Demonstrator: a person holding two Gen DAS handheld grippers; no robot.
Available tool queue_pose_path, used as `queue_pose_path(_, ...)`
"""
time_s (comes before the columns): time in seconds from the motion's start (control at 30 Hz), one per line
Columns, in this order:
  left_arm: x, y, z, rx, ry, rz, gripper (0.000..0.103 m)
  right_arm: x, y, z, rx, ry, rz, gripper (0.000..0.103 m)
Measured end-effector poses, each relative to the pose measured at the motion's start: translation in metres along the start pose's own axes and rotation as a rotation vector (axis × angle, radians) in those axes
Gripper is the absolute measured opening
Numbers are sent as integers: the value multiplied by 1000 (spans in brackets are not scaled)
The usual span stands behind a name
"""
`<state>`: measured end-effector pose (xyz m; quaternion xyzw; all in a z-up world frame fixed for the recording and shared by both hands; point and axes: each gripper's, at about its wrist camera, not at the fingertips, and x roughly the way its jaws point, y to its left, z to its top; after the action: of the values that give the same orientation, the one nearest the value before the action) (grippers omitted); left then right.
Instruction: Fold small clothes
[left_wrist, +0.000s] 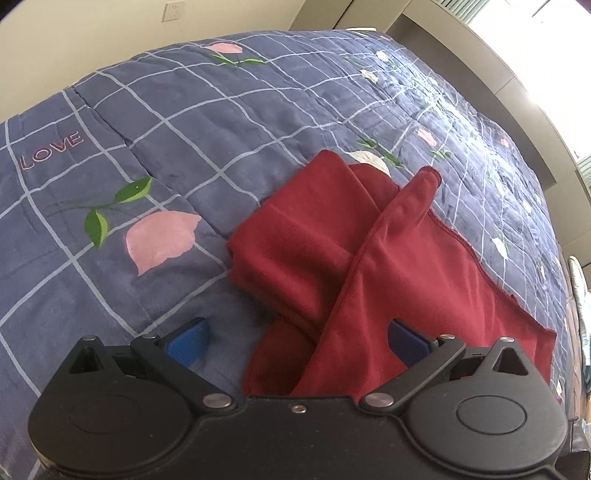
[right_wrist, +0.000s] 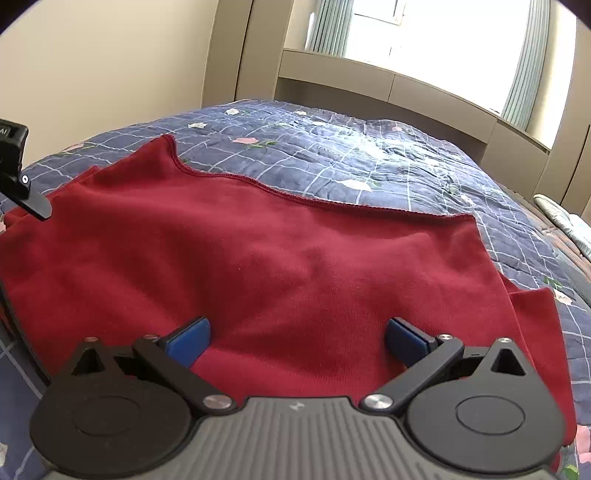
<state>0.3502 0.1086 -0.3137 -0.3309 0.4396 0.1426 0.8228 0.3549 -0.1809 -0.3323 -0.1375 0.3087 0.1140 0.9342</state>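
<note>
Both grippers, left gripper (left_wrist: 297, 341) and right gripper (right_wrist: 298, 339), gape wide, empty, over the red garment (right_wrist: 258, 266) on the bedspread (left_wrist: 184, 129).

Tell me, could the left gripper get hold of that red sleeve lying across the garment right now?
Probably yes. The left gripper is open and holds nothing, and the red sleeve runs on top of the red garment straight out from between its fingers, with nothing covering it. The right gripper works another part of the cloth.

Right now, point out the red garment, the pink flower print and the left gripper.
red garment (right_wrist: 295, 266): right wrist view, middle of the flat panel.
pink flower print (left_wrist: 160, 240): left wrist view, petal centre.
left gripper (left_wrist: 295, 341): left wrist view, between open blue fingertips.
</note>
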Motion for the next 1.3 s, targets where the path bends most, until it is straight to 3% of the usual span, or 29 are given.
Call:
queue_pose_path(0.1, 0, 0, 2, -17, 7, -10, 102, 1, -1, 0, 5, -4, 3, 103)
queue_pose_path(0.2, 1, 2, 4, -45, 30, -71, 101, 1, -1, -1, 7, -8, 4, 103)
queue_pose_path(0.33, 2, 5, 3, -72, 41, -106, 93, 1, -1, -2, 14, -13, 7, 103)
queue_pose_path(0.5, 4, 7, 6, -91, 47, -72, 64, 1, -1, -2, 16, -15, 9, 103)
queue_pose_path(0.6, 4, 7, 7, -99, 57, -102, 47, 1, -1, -2, 21, -16, 11, 103)
queue_pose_path(0.73, 3, 0, 5, -82, 55, -113, 36, 1, -3, -3, 31, -17, 18, 103)
queue_pose_path(0.8, 1, -4, 4, -69, 43, -107, 22, 1, -4, -3, 36, -17, 23, 103)
queue_pose_path(1.1, -23, -31, 2, 5, -31, -99, 14, -10, -16, 15, -27, 57, 54, 103)
queue_pose_path(1.3, -39, -62, 2, 84, -73, -104, 14, -45, -56, 22, -28, 5, -3, 103)
